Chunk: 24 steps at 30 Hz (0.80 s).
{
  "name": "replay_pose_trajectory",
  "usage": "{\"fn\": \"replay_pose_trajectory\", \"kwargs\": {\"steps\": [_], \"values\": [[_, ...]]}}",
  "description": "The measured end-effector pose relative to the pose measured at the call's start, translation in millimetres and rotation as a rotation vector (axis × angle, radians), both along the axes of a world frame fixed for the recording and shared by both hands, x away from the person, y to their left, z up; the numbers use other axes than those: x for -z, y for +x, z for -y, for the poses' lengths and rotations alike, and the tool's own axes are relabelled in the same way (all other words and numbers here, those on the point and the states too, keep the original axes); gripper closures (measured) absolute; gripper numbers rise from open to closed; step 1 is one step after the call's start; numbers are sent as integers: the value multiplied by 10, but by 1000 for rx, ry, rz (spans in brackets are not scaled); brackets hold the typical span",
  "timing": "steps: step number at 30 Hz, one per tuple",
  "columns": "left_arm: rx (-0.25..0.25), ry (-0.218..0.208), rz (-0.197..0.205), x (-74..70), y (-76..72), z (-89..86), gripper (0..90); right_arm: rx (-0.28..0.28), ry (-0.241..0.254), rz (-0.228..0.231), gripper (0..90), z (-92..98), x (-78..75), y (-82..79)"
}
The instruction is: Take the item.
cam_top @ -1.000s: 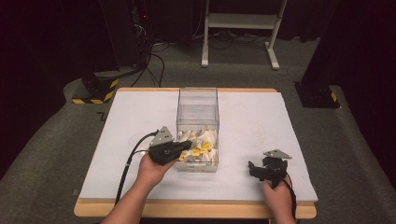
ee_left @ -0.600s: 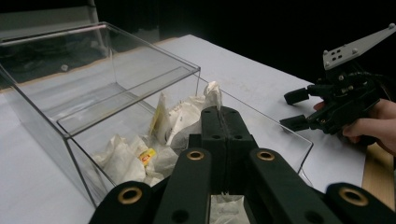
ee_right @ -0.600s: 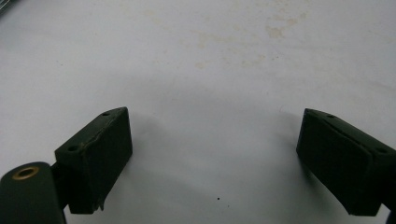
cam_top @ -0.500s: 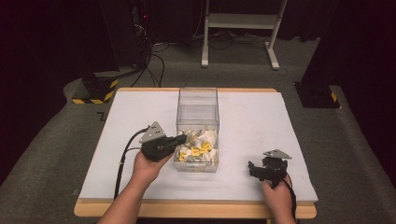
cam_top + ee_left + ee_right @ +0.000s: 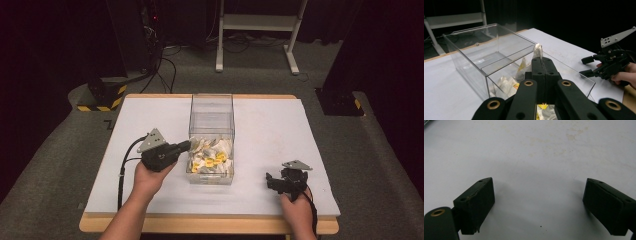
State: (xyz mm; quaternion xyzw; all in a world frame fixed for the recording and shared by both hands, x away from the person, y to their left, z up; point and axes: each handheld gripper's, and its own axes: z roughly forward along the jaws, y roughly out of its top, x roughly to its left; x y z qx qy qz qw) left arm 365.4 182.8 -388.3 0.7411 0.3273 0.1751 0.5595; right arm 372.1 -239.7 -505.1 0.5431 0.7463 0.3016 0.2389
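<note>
So there's a white table (image 5: 150,120) with a clear plastic box (image 5: 211,112) sitting mid-frame in the high view, open at the top. The near end of the box has a pile of small packets (image 5: 210,157) in it, white and yellow ones; the far end looks bare.

The left gripper (image 5: 186,145) is just left of the box in the lower-left part of that frame, tips right at the box's left wall. In the left gripper view its jaws are pressed together with a small whitish packet (image 5: 537,51) pinched between the tips, sticking up above them around the middle of the frame, near the box's rim. Can't quite tell if the packet is over the box or just outside it.

The right gripper (image 5: 271,180) is down in the lower right of the high view, well apart from the box. Its own view shows both jaws spread wide over bare table (image 5: 536,157), nothing between them.
</note>
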Motion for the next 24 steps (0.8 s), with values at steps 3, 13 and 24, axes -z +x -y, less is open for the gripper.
{"fn": "replay_pose_trajectory", "kwargs": {"steps": [3, 13, 24], "values": [[-15, -5, 1, -3, -2, -65, 896, -1, 0, 0, 105, 0, 0, 0], [-47, -16, -1, 6, -1, -209, 896, 0, 0, 0, 105, 0, 0, 0], [-84, -22, -5, 25, 1, -395, 896, -1, 0, 1, 105, 0, 0, 1]]}}
